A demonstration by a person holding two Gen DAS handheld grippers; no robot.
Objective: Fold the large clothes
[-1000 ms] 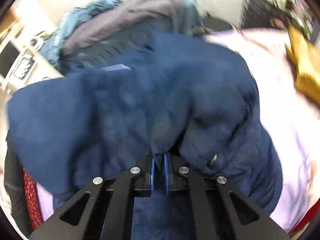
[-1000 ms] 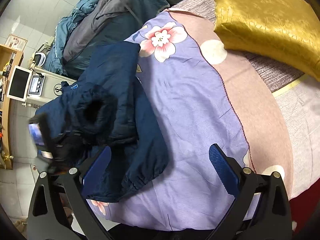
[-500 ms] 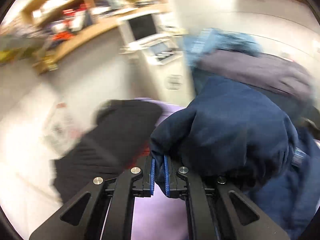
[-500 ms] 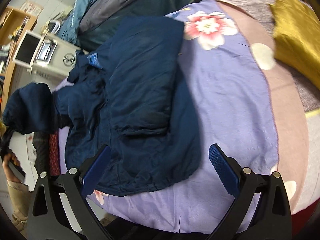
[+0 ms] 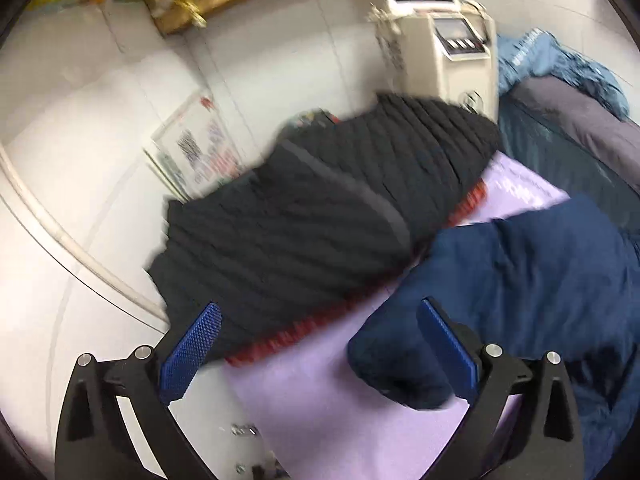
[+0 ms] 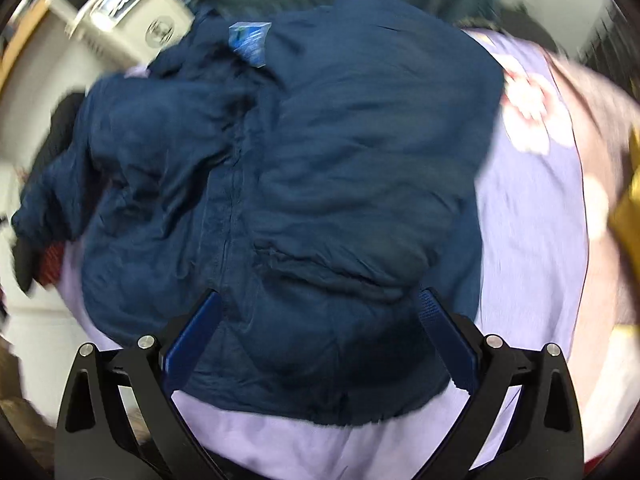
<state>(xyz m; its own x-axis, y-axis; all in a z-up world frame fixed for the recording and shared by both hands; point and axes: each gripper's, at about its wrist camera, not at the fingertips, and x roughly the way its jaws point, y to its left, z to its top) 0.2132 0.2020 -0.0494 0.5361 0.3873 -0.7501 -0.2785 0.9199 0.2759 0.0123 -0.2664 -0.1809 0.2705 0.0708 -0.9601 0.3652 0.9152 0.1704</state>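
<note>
A navy blue padded jacket [image 6: 320, 184] lies spread front-up on the lilac bedspread [image 6: 532, 240], zipper running down its middle and a blue tag near the collar. Its left sleeve [image 5: 500, 292] lies stretched out toward the bed's edge, with the cuff right by my left gripper's right finger. My left gripper [image 5: 320, 352] is open and empty above the bedspread beside that cuff. My right gripper [image 6: 320, 344] is open and empty, hovering over the jacket's hem.
A black ribbed garment [image 5: 320, 216] with a red edge lies at the bed's left edge. A beige machine with a screen [image 5: 444, 32] stands by the wall. Grey and teal bedding [image 5: 568, 120] is piled behind. A gold pillow [image 6: 628, 208] lies at the far right.
My left gripper swung the sleeve outward to the left, then opened and let it go. My right gripper moved in over the jacket's hem, staying open.
</note>
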